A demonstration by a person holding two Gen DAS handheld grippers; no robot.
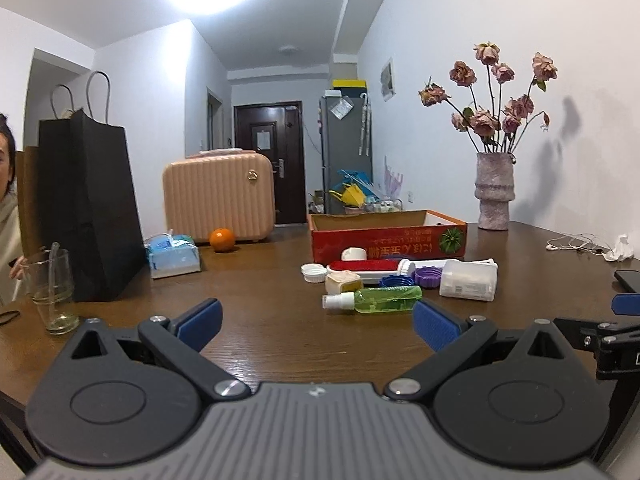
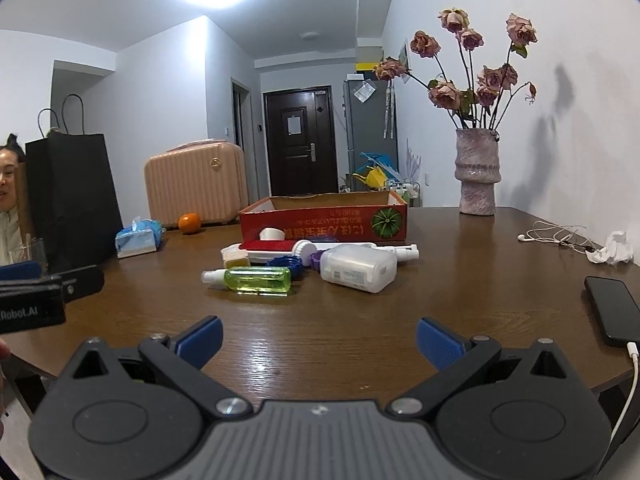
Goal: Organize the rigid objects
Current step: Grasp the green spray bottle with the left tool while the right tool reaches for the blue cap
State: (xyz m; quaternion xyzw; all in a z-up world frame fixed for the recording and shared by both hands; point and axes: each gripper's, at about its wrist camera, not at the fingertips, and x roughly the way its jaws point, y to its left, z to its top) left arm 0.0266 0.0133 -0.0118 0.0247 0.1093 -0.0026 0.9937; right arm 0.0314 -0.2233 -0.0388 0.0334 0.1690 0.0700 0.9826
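A pile of rigid items lies on the brown table (image 1: 260, 320) in front of a red cardboard box (image 1: 384, 240), also in the right wrist view (image 2: 320, 224). In front lies a green spray bottle (image 1: 380, 299) (image 2: 256, 280), beside a white plastic container (image 1: 468, 280) (image 2: 356, 268), a red-and-white brush (image 1: 368, 267), blue and purple caps (image 1: 428, 278) and a white lid (image 1: 314, 272). My left gripper (image 1: 318, 326) is open and empty, just short of the spray bottle. My right gripper (image 2: 320, 340) is open and empty, further back from the pile.
A black paper bag (image 1: 88, 208), a glass (image 1: 52, 288), a tissue pack (image 1: 174, 256), an orange (image 1: 221, 239) and a pink case (image 1: 220, 196) stand at the left. A vase of dried roses (image 2: 478, 172), earphones (image 2: 556, 236) and a phone (image 2: 612, 308) are at the right.
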